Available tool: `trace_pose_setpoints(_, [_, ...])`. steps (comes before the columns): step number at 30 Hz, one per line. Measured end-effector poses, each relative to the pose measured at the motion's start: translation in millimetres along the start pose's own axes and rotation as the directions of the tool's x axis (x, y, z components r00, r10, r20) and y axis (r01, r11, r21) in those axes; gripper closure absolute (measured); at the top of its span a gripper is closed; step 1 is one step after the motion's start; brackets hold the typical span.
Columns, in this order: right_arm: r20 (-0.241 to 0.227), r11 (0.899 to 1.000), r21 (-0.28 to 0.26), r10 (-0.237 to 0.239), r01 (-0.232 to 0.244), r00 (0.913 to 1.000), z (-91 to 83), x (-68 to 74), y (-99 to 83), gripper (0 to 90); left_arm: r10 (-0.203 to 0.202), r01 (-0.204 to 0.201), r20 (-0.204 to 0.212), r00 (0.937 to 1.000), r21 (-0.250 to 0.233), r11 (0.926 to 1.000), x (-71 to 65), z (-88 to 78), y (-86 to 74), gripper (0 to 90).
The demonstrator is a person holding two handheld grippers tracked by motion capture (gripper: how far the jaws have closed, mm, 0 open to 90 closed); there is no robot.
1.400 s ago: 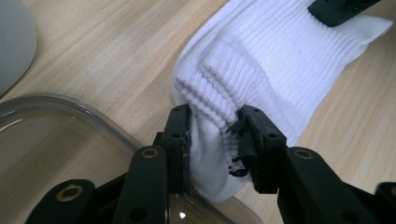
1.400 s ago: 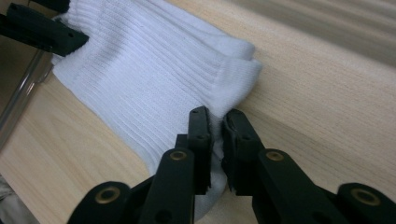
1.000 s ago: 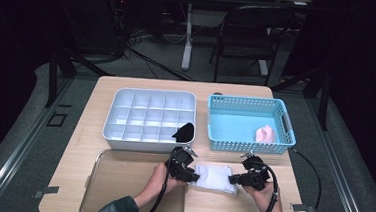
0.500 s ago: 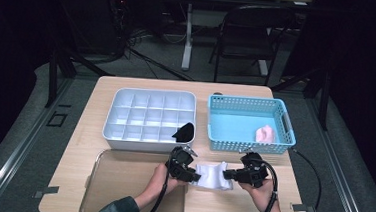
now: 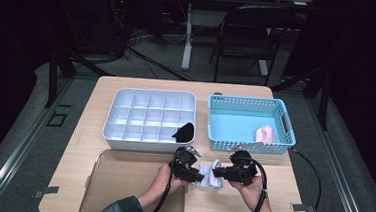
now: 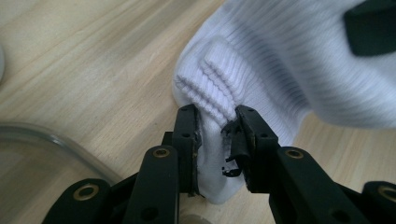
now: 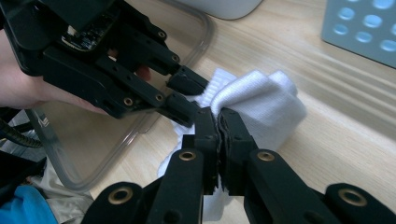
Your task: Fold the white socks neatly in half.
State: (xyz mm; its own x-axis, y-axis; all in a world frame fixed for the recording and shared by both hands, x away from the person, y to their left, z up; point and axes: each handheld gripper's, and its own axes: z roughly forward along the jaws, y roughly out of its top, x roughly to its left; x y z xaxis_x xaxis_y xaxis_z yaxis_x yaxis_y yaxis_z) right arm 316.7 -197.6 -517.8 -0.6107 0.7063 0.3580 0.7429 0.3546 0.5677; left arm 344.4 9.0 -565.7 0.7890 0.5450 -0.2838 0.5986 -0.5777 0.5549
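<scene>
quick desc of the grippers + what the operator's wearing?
Both the left gripper and the right gripper are matte black, with two flat jaws on bolted link arms and a black cable trailing from each. The person's sleeves are dark grey-green.

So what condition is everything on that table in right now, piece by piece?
white sock: bunched up on the table, gripped at both ends.
left gripper: shut on the sock's ribbed edge.
right gripper: shut on a fold of the sock.
white divided box: open; a black item lies in one front compartment.
blue basket: open, holds a pink item.
clear tray: nothing in it.
</scene>
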Motion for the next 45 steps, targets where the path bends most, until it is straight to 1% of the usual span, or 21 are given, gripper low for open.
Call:
trace_pose_setpoints(2, [0.004, 1.0, 0.001, -0.003, 0.003, 1.0, 3.3, 1.5, 1.0, 87.2, 0.008, -0.008, 0.001, 1.0, 0.003, 1.0, -0.6, 0.9, 0.9, 70.9])
trace_pose_setpoints(3, [0.003, 1.0, 0.001, 0.001, -0.001, 1.0, 4.9, 1.9, 1.2, 87.2, 0.002, -0.002, 0.004, 1.0, -0.002, 1.0, -1.3, 1.7, 1.3, 70.9])
trace_pose_setpoints(4, [0.009, 1.0, 0.021, -0.011, 0.011, 0.9999, 6.0, 1.8, 1.7, 87.2, 0.001, -0.001, 0.007, 1.0, -0.002, 1.0, -1.5, 2.0, 1.7, 70.8])
trace_pose_setpoints(5, [0.01, 1.0, 0.017, -0.011, 0.01, 0.9999, 7.8, 1.8, 1.2, 87.2, 0.0, 0.0, 0.007, 1.0, 0.0, 1.0, -1.5, 2.0, 2.0, 70.6])
trace_pose_setpoints(6, [0.006, 1.0, 0.028, -0.012, 0.012, 0.9999, 9.2, 0.8, 0.9, 87.2, -0.001, 0.001, 0.008, 1.0, 0.002, 1.0, -1.4, 1.9, 2.3, 70.4])
trace_pose_setpoints(10, [0.014, 0.999, 0.036, -0.006, 0.005, 0.9999, 11.8, -3.3, -0.4, 87.2, -0.006, 0.006, 0.025, 0.9997, 0.0, 1.0, 1.0, 1.8, 2.2, 69.4])
trace_pose_setpoints(12, [0.008, 1.0, 0.023, 0.003, -0.004, 1.0, 11.9, -3.4, -0.9, 87.2, -0.002, 0.002, 0.021, 0.9998, 0.0, 1.0, 0.3, 2.1, 2.4, 69.7])
trace_pose_setpoints(16, [0.01, 1.0, 0.028, -0.011, 0.01, 0.9999, 13.7, -0.7, 2.8, 87.2, 0.013, -0.013, 0.024, 0.9996, -0.001, 0.9999, -0.5, 3.7, 3.7, 69.9])
trace_pose_setpoints(19, [0.01, 0.999, 0.041, -0.016, 0.015, 0.9998, 19.9, -0.8, 3.5, 87.2, 0.01, -0.01, 0.032, 0.9994, 0.001, 1.0, 0.7, 3.8, 4.3, 69.5])
trace_pose_setpoints(21, [0.009, 0.999, 0.041, -0.017, 0.016, 0.9998, 20.3, -1.3, 2.8, 87.2, 0.008, -0.008, 0.035, 0.9994, 0.006, 0.9999, 2.4, 2.9, 4.9, 66.9])
trace_pose_setpoints(23, [0.016, 0.999, 0.037, -0.012, 0.011, 0.9998, 19.8, -2.5, 2.0, 87.3, 0.005, -0.006, 0.039, 0.9992, 0.012, 0.9999, 4.4, 1.2, 5.6, 61.7])
trace_pose_setpoints(26, [0.017, 0.999, 0.046, -0.012, 0.011, 0.9998, 20.0, -3.2, 0.9, 87.3, 0.005, -0.006, 0.046, 0.9989, 0.026, 0.9997, 5.8, -7.7, 6.5, 51.7])
trace_pose_setpoints(27, [0.02, 0.999, 0.047, -0.011, 0.01, 0.9997, 19.8, -3.7, 0.6, 87.3, 0.002, -0.003, 0.05, 0.9987, 0.021, 0.9998, 5.4, -11.4, 6.2, 49.4])
trace_pose_setpoints(29, [0.021, 0.999, 0.045, -0.011, 0.01, 0.9997, 19.5, -4.5, 0.2, 87.3, 0.004, -0.004, 0.034, 0.9994, 0.025, 0.9997, 5.5, -16.3, 5.6, 48.6])
trace_pose_setpoints(32, [0.019, 0.999, 0.036, -0.001, 0.0, 0.9998, 19.9, -4.6, -0.4, 87.3, -0.003, 0.002, 0.03, 0.9996, 0.039, 0.9992, 7.3, -13.2, 3.8, 52.1])
trace_pose_setpoints(34, [0.021, 0.999, 0.043, -0.009, 0.008, 0.9997, 19.2, -4.4, 0.1, 87.3, 0.002, -0.004, 0.034, 0.9994, 0.051, 0.9987, 7.3, -8.1, 3.0, 57.6])
trace_pose_setpoints(35, [0.018, 0.999, 0.034, -0.005, 0.004, 0.9998, 20.0, -3.3, -0.1, 87.2, 0.006, -0.008, 0.034, 0.9994, 0.054, 0.9985, 6.3, -6.1, 2.7, 60.0])
trace_pose_setpoints(37, [0.014, 0.999, 0.037, -0.01, 0.009, 0.9999, 19.8, -2.6, 0.7, 87.3, 0.013, -0.014, 0.028, 0.9995, 0.047, 0.9988, 5.1, -4.0, 2.6, 65.8])
trace_pose_setpoints(39, [0.021, 0.999, 0.04, -0.014, 0.013, 0.9997, 19.3, -2.0, 2.0, 87.3, 0.017, -0.018, 0.027, 0.9995, 0.046, 0.9988, 4.9, -2.5, 2.9, 70.5])
trace_pose_setpoints(42, [0.022, 0.999, 0.038, -0.016, 0.015, 0.9996, 19.9, -0.6, 3.9, 87.3, 0.018, -0.019, 0.028, 0.9995, 0.027, 0.9995, 3.4, 0.5, 3.5, 73.4])
trace_pose_setpoints(45, [0.023, 0.999, 0.036, -0.022, 0.021, 0.9995, 22.0, 0.6, 6.5, 87.4, 0.028, -0.029, 0.025, 0.9993, 0.024, 0.9993, 2.6, 1.8, 4.2, 74.0])
